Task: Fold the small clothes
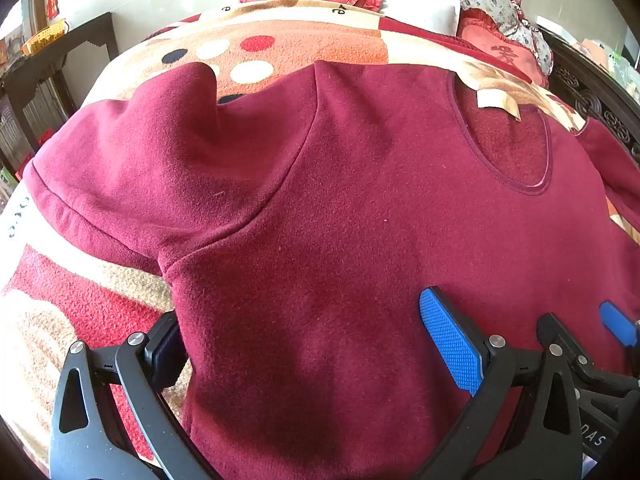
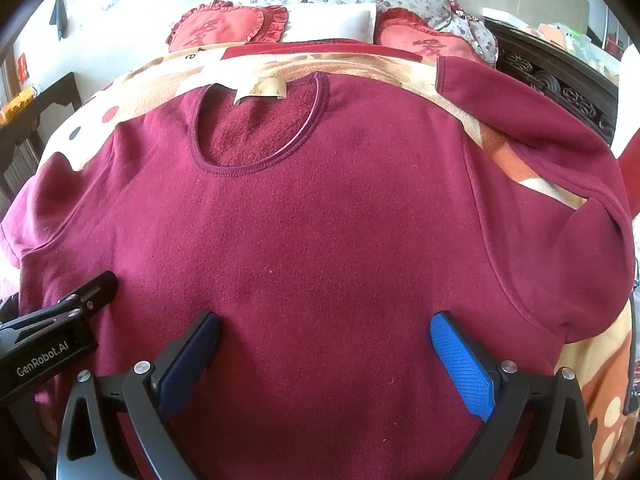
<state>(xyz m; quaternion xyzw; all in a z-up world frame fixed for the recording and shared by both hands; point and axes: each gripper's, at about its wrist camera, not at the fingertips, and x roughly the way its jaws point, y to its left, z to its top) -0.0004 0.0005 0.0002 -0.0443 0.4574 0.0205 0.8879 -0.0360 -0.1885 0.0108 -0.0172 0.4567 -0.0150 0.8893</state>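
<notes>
Left gripper (image 1: 312, 344): released, jaws spread wide. From its own camera, 1 finger sits at 7 o'clock off the side edge of the garment, the blue pad (image 1: 450, 344) at 5 o'clock over the cloth. Nothing is pinched.

Right gripper (image 2: 326, 360): also released, both blue pads (image 2: 464, 364) apart and low over the chest panel at 6 o'clock in its view. It holds nothing. The left gripper's body shows at 8 o'clock there.

Fleece top (image 2: 320, 220): a maroon long-sleeved crew-neck, spread face up, neckline (image 2: 260, 128) toward 12 o'clock with a tan label (image 2: 260, 90) at the collar. Left sleeve (image 1: 132, 152) bunches up at 10 o'clock in the left view. Right sleeve (image 2: 552, 128) arcs out to 2 o'clock in the right view.

Blanket (image 1: 304, 48): a patterned fleece blanket under the top, dotted in places.

Heart cushions (image 2: 228, 28): 2 red ones at 12 o'clock, with a white pillow (image 2: 332, 22) between them.

Step in hand: I'd say the top is laid out and no fold is made yet.

Next move: likely each gripper must close on a side or a sleeve and carry it inward. The fleece looks thick, so a deep bite seems wise.
</notes>
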